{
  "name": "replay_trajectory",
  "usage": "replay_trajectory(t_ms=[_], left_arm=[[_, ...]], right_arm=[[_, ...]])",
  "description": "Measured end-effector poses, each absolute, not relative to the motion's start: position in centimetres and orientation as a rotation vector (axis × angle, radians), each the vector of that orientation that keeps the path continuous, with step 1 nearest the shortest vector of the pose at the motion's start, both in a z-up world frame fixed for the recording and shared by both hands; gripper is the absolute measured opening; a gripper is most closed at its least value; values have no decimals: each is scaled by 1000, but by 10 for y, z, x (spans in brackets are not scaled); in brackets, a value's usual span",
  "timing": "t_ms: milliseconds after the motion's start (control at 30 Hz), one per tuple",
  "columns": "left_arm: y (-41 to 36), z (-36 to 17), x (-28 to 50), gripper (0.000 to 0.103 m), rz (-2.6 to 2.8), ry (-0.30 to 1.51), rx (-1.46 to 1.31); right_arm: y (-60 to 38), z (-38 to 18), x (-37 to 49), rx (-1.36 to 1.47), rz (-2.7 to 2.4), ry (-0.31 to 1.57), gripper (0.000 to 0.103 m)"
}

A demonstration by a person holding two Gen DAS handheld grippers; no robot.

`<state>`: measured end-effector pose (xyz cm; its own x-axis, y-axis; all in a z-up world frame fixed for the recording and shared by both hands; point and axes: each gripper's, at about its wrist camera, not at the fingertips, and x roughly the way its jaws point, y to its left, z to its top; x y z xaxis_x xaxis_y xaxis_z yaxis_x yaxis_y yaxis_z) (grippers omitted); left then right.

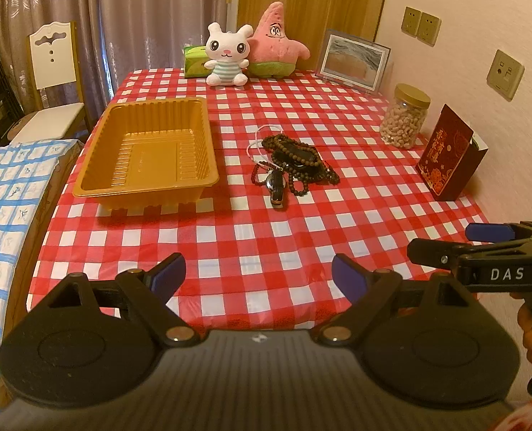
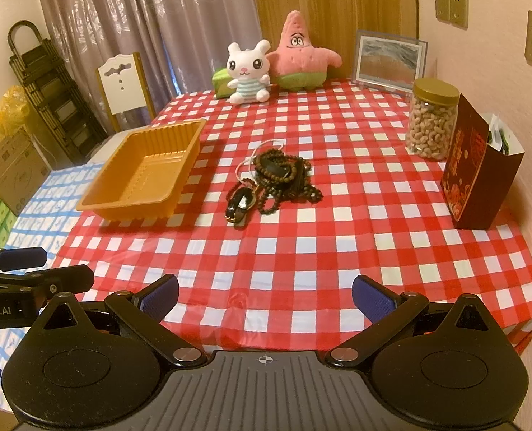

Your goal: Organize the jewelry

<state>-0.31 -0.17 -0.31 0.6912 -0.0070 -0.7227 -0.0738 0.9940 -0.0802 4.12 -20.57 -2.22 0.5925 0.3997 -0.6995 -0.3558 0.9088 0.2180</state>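
Two grippers hang over the near edge of the worktop (image 1: 337, 115), which is covered in a red and white checked cloth, and we take the gold tray (image 1: 147, 149) as our landmark. Our left gripper (image 1: 259, 274) is nearer to us than the tray, its blue-padded jaws wide apart with nothing between them. Our right gripper (image 2: 265, 296) is likewise nearer than the tray and further to the right, its jaws also spread wide and holding nothing.

We see the tray standing empty on the cloth. Just to the right of it, apart from its wall, lies the jewelry pile (image 1: 294, 160): dark bead strands tangled together, a white cord (image 1: 257, 142) looping out on the side toward the tray, and a black pendant-like piece (image 2: 239, 204) at the near end of the heap. We cannot tell how many strands there are.

Beyond the tray, at the far edge, sit a white plush rabbit (image 1: 227, 54) and a pink plush star (image 1: 275, 41), touching each other. Further right of the tray stand a picture frame (image 1: 354, 59), a jar of nuts (image 1: 404, 116) and a dark red gift bag (image 1: 451, 152) along the wall.
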Motion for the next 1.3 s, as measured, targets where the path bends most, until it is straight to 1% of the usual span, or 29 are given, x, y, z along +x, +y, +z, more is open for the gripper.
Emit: replay_trajectory(t_ms=[1300], left_arm=[[-1, -2, -2, 88, 38, 808, -106]], right_arm=[[-208, -25, 51, 58, 442, 824, 103]])
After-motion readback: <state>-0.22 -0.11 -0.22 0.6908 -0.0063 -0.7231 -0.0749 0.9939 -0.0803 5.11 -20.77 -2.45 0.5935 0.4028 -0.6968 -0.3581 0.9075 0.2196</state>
